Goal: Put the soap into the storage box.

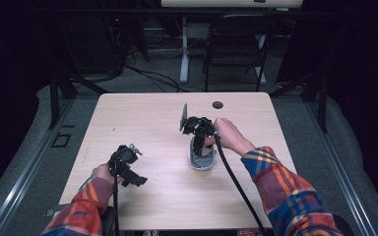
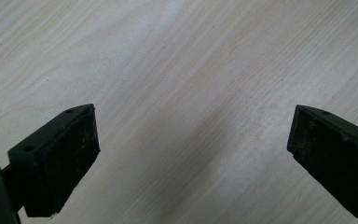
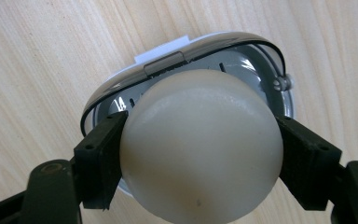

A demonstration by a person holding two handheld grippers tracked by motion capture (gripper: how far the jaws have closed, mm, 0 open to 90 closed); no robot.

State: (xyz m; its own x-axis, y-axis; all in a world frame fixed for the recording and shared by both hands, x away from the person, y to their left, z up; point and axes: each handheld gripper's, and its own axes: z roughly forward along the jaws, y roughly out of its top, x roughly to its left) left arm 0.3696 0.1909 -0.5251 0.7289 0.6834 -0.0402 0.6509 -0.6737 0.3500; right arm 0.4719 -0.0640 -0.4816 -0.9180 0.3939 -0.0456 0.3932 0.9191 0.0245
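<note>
White egg, one in count, is sitting clamped between the two pads of the right gripper, directly above a grey oval egg slicer that is resting on the wooden table. Whether the egg is touching the slicer's bed I cannot tell; the egg is hiding most of it. In the high view the egg itself is hard to make out. The left gripper is hovering over bare wood, jaws wide apart, holding nothing.
</note>
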